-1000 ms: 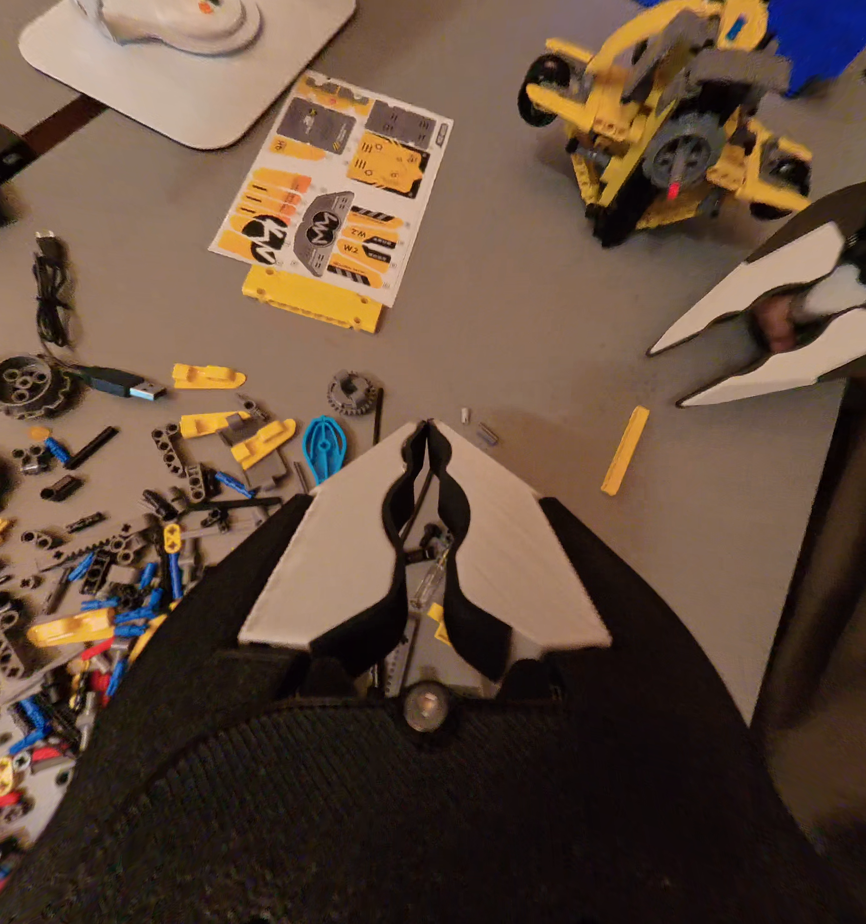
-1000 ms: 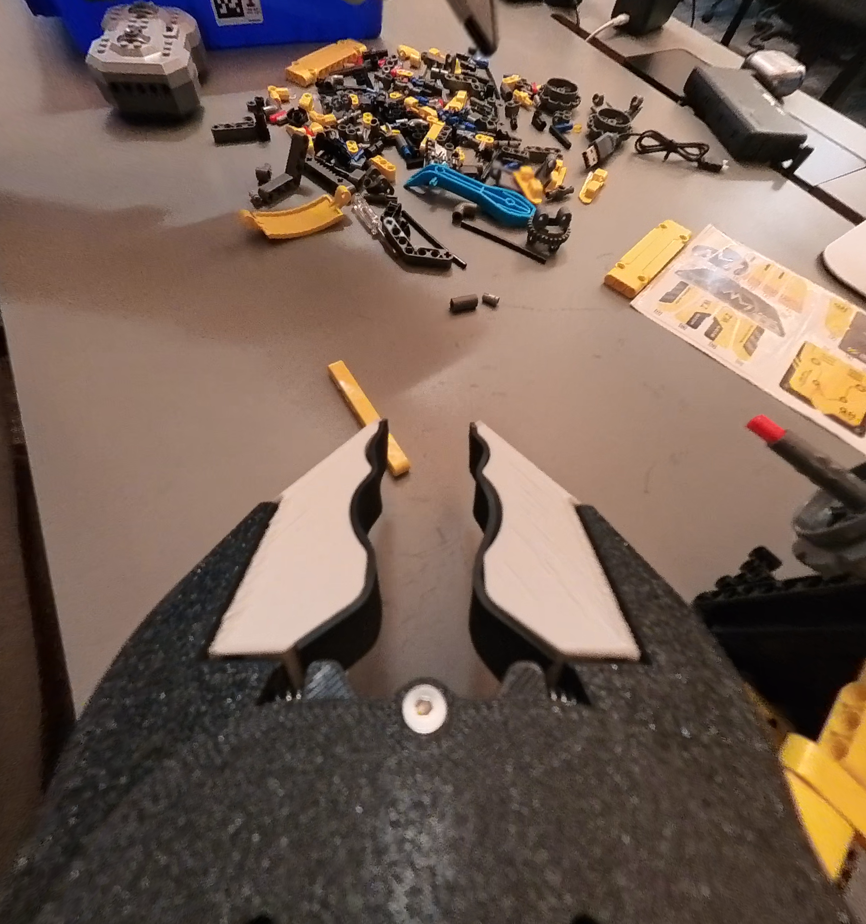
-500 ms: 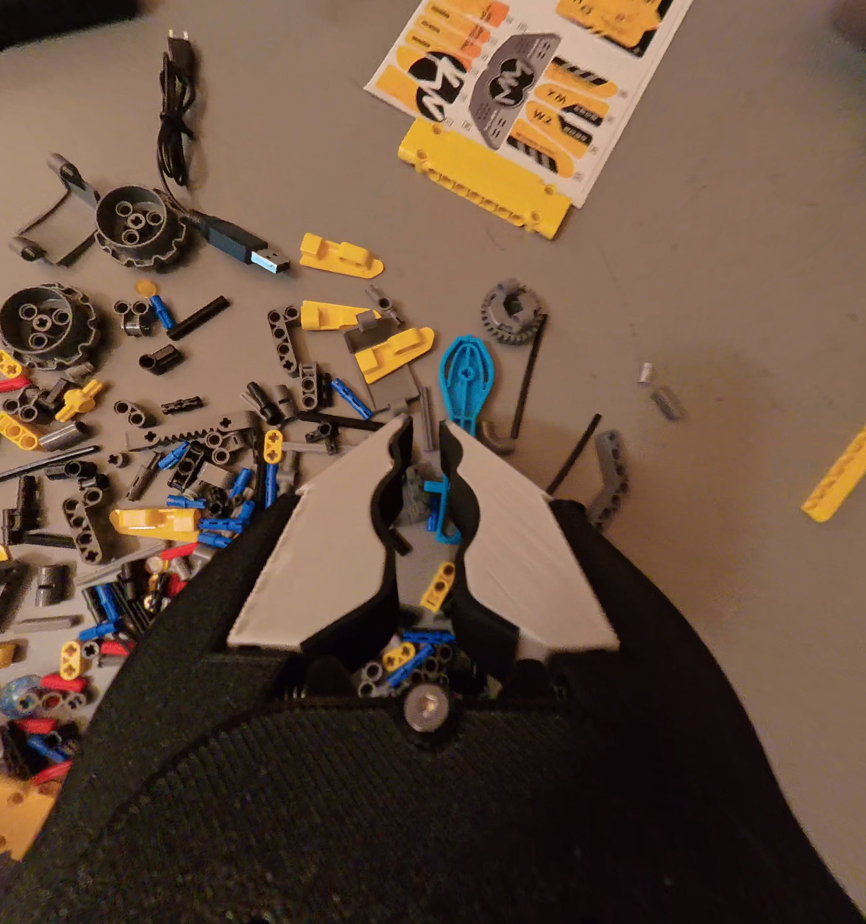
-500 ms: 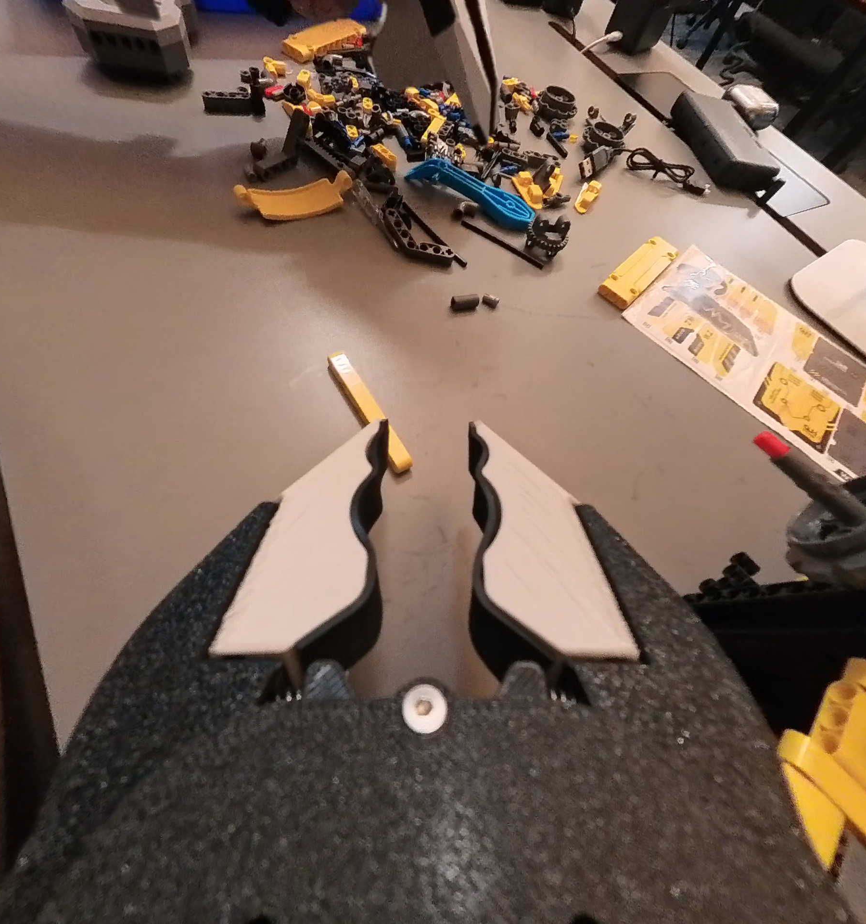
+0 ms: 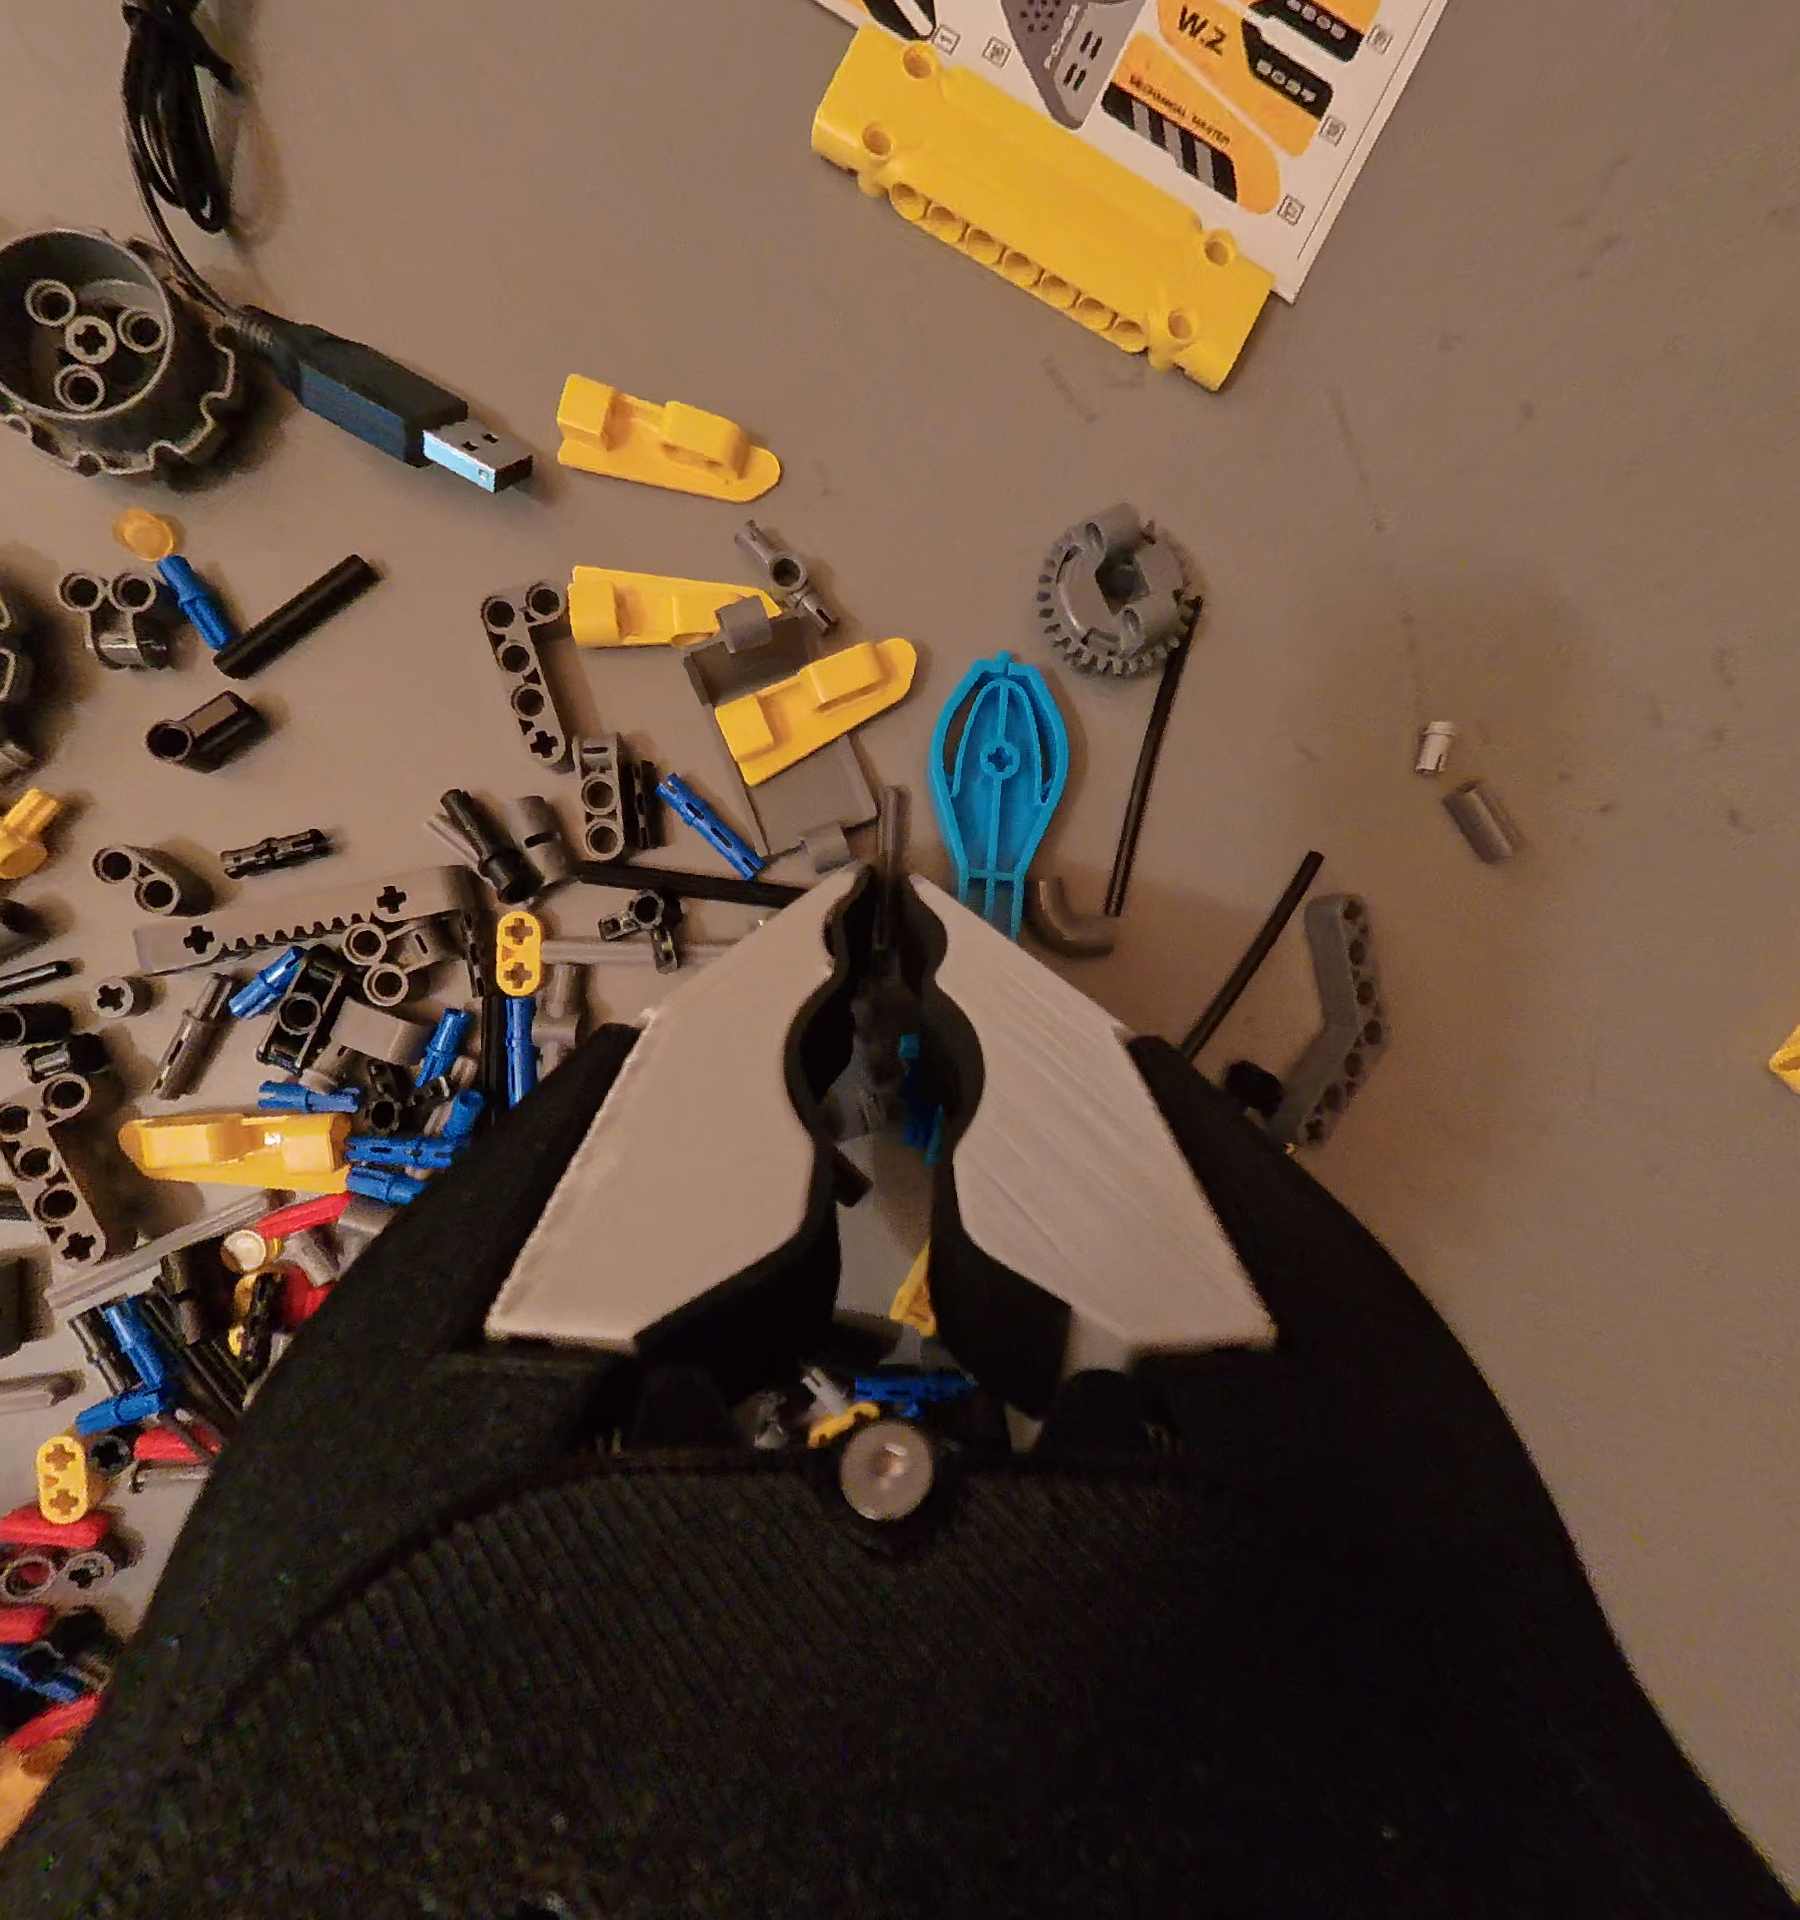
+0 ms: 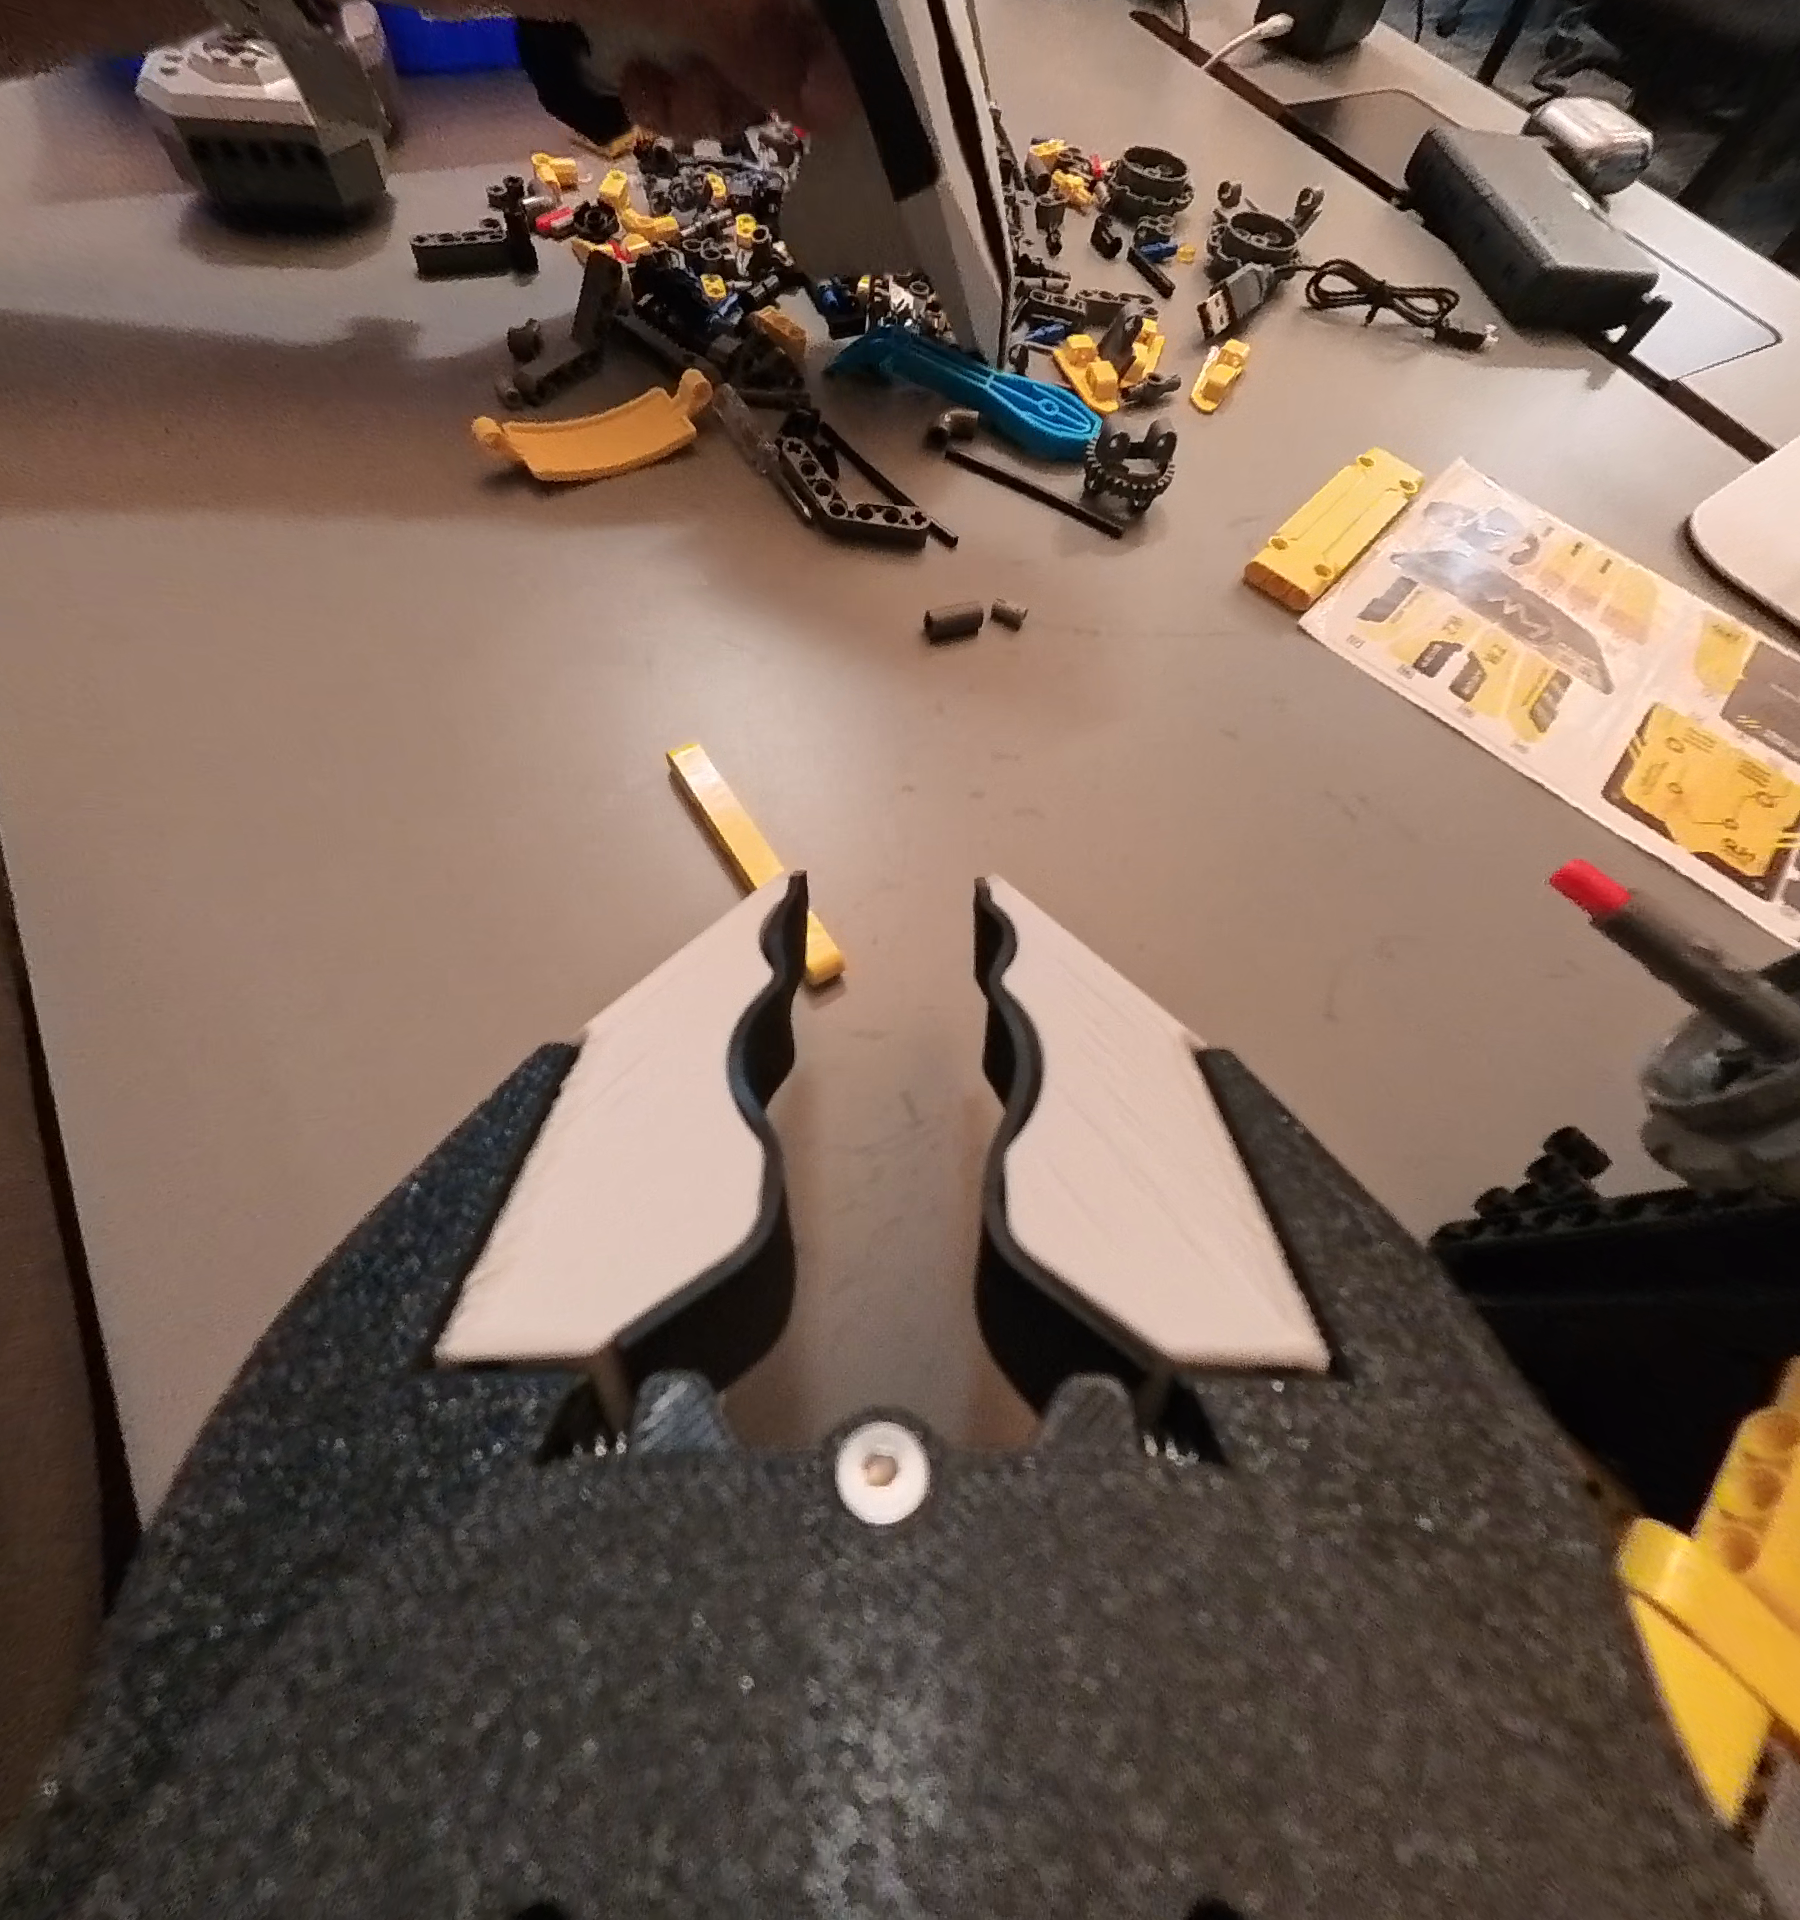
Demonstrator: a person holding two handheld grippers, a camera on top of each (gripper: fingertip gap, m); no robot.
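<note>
Down on the grey table, a big pile of small toy building pieces lies at the left, and the left gripper hangs over its right edge with its tips almost together around a thin dark stick, though I cannot tell if it really holds it. Just right of those tips lies a blue leaf-shaped piece, with a grey gear a little farther off. Over at the right, the right gripper is wide open and holds nothing, with a yellow bar just beside its left fingertip.
</note>
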